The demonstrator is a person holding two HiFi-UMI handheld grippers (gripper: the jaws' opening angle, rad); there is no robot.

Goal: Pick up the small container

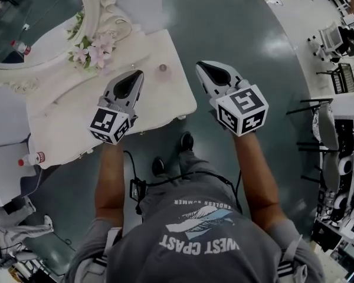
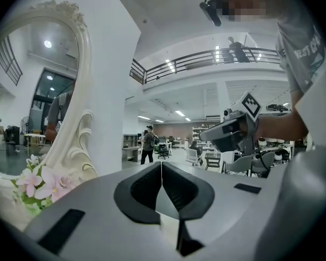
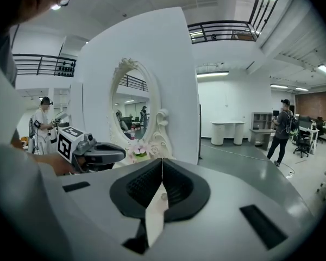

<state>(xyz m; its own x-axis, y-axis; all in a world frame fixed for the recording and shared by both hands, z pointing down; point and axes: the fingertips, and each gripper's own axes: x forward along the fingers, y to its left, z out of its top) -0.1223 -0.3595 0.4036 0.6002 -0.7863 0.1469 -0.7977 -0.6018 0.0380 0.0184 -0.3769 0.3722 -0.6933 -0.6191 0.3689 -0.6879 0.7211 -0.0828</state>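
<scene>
I have both tongs closed and empty. In the left gripper view the left gripper (image 2: 161, 170) has its two dark pads pressed together along one thin seam, with nothing between them. The right gripper view shows the same of the right gripper (image 3: 162, 167): pads meeting, nothing caught.

From the head view, the small container (image 1: 163, 68) stands upright on the white tabletop (image 1: 76, 117), close to its right edge and well back from the edge nearest me. It is a small round thing with a pinkish tint, and nothing touches it. The left gripper (image 1: 138, 74) hangs over the tabletop with its tip pointing towards the container, just beside it but apart from it. The right gripper (image 1: 200, 65) is off the table, over the grey floor (image 1: 242, 34) beyond the right edge, its tip near the container's level but apart from it. The container lies between the two tips, nearer the left one.

At the tabletop's far left side stands the oval mirror (image 1: 47, 16) in its ornate white frame, with a spray of pink flowers (image 1: 91, 52) at the foot of the frame. A clear bottle (image 1: 30, 158) with a red band lies off the tabletop's near left corner
</scene>
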